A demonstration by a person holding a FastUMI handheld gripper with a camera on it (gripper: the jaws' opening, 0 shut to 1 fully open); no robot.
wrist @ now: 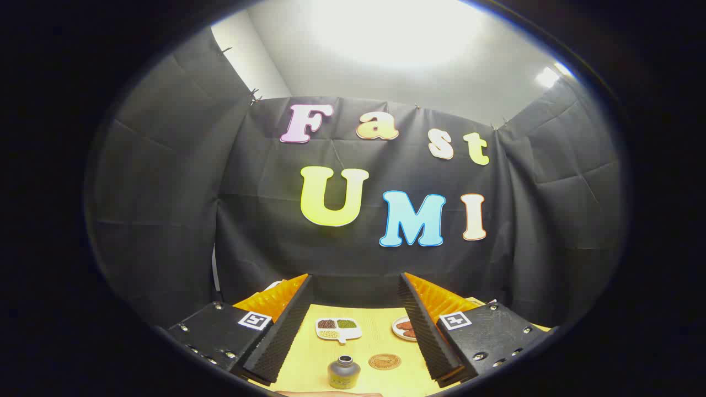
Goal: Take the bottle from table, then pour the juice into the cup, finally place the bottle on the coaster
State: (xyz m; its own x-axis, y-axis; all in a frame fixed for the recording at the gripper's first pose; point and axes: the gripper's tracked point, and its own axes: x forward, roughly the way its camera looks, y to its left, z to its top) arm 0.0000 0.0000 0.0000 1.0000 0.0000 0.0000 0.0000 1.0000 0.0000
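the jaws stand wide apart and empty, the bottle (343, 372) between them beside the coaster (384, 361).

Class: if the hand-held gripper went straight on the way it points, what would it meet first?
Probably the booth's black cloth wall. The open hand-held gripper aims above the table, over the bottle between its fingers; depth is unclear.

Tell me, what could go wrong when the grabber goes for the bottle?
The gripper is open and holds nothing. The bottle is small and has no cap, so a crooked grab might tip it and spill juice. The coaster lies close beside it, and one finger could knock it aside on the way in.
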